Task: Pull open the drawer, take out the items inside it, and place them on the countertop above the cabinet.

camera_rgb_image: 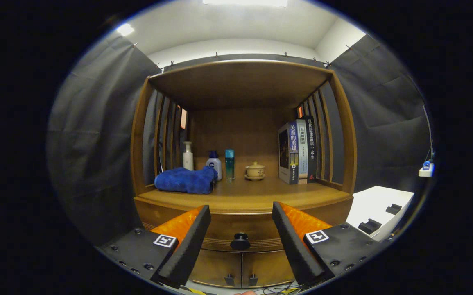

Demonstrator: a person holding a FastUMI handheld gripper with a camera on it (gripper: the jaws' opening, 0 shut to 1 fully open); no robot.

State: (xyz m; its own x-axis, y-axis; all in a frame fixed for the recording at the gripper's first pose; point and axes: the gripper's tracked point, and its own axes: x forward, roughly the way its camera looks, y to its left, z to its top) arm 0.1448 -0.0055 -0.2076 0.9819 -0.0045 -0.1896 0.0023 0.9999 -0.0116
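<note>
A wooden cabinet stands straight ahead, its drawer front [256, 230] closed under the countertop [261, 196]. The drawer's round dark knob [240, 241] sits between my two fingers and a little beyond them. My gripper [240, 217] is open, with nothing between the fingers. What lies inside the drawer is hidden.
On the countertop rest a folded blue towel [186, 180], a white pump bottle [188, 156], a blue-capped white bottle [214, 164], a teal bottle [229, 164], a lidded cup on a saucer [255, 170] and upright books [298, 151]. Two lower doors [241, 268] sit under the drawer. A white box [379, 213] stands to the right.
</note>
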